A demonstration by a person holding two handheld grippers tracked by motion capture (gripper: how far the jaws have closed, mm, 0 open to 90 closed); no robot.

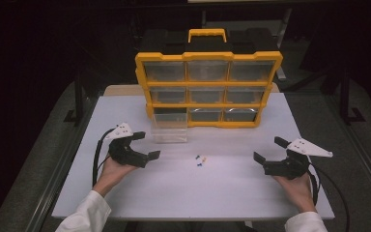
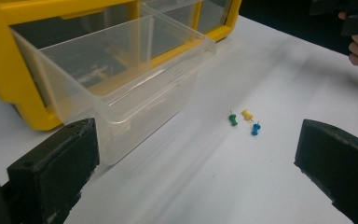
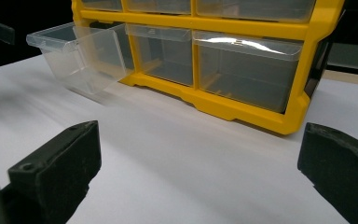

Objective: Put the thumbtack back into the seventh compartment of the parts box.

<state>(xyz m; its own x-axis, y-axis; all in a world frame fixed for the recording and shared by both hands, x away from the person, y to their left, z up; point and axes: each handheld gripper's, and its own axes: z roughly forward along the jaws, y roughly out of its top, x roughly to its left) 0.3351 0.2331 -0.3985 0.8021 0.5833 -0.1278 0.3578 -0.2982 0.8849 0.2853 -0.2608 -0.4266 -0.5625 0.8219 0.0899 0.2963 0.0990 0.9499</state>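
three pushpins (image 1: 200, 160) lie in a tight cluster just in front of the pulled-out clear drawer (image 1: 169, 131), between the wide-open, empty left gripper (image 1: 141, 145) and right gripper (image 1: 268, 152), the left slightly nearer.

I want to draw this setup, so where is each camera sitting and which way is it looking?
High view: above the person's side, facing forward and down on the white table; both forearms, left tool, right tool show.
Left gripper view: rides the left tool, facing three small coloured pushpins; own jaws show.
Right gripper view: rides the right tool, facing the yellow drawer cabinet; own jaws show.
Shared: clear pulled-out plastic drawer.
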